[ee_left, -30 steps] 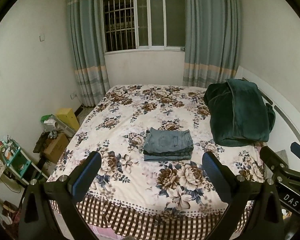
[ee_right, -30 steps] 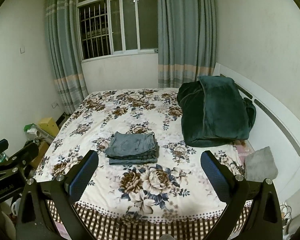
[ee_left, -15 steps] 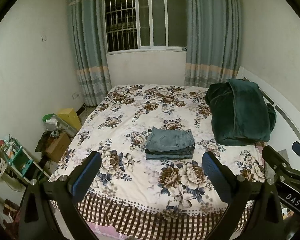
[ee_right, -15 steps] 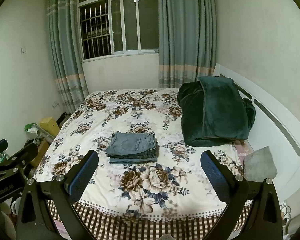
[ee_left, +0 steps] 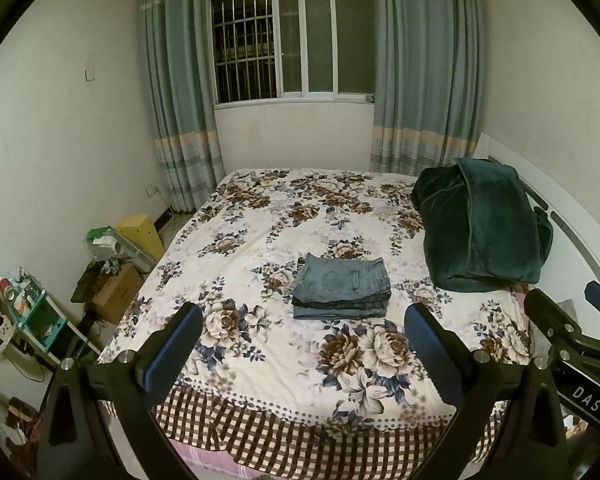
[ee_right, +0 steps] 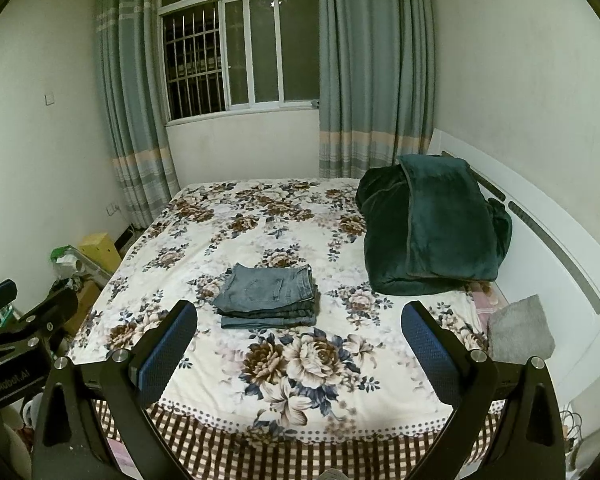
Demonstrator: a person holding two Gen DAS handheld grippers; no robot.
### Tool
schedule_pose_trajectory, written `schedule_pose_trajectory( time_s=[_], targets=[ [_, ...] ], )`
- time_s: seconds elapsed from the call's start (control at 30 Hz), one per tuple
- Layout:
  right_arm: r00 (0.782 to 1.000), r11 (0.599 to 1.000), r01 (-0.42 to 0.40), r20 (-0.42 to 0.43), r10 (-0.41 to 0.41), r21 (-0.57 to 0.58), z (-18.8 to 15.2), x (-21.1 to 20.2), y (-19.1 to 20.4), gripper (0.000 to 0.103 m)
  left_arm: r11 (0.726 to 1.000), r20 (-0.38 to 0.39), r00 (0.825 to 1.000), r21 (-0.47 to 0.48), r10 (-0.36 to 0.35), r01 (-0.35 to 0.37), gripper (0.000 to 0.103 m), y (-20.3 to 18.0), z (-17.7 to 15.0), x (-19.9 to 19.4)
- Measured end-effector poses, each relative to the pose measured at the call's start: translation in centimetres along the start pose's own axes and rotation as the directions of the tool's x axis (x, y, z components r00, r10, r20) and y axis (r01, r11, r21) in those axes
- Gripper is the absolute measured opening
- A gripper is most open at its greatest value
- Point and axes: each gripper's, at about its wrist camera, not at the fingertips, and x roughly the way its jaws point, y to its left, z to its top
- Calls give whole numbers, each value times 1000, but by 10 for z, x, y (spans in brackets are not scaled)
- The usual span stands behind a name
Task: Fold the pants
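Left gripper point(ee_left: 302, 354) is held above the near edge of the bed point(ee_left: 260, 412), jaws spread wide, nothing between them. Right gripper point(ee_right: 298, 354) is held likewise, jaws spread, empty. Pants point(ee_left: 342, 290) are seen folded into a compact stack on the bed, beyond both grippers and well apart from them. A dark green blanket point(ee_left: 482, 232) is heaped right of the pants, against the headboard point(ee_right: 560, 248). A grey item point(ee_right: 518, 330), possibly a small cushion, is wedged beside the headboard. Curtains point(ee_left: 180, 120) and a barred window point(ee_left: 292, 40) are seen beyond the bed.
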Motion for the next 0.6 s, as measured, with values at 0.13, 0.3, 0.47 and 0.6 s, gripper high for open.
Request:
schedule_pose_trajectory(
  time_s=[0.13, 0.3, 0.47, 0.6],
  targets=[
    [1000, 1000, 0, 1, 0, 0, 0, 0, 0, 103, 1000, 0, 1000, 0, 2, -2, 103, -1, -1, -1],
    [1000, 1000, -1, 3, 1, -3, -1, -1, 5, 103, 1000, 7, 1000, -2, 9, -9, 103, 1, -2, -5],
    [1000, 1000, -1, 3, 1, -1, -2, -2, 5, 103, 1000, 6, 1000, -1, 7, -7, 103, 1, -2, -5],
    [1000, 1000, -2, 3, 2, -1, -2, -1, 6, 103, 1000, 8, 1000, -2, 12, -12, 103, 2, -1, -6]
  ],
)
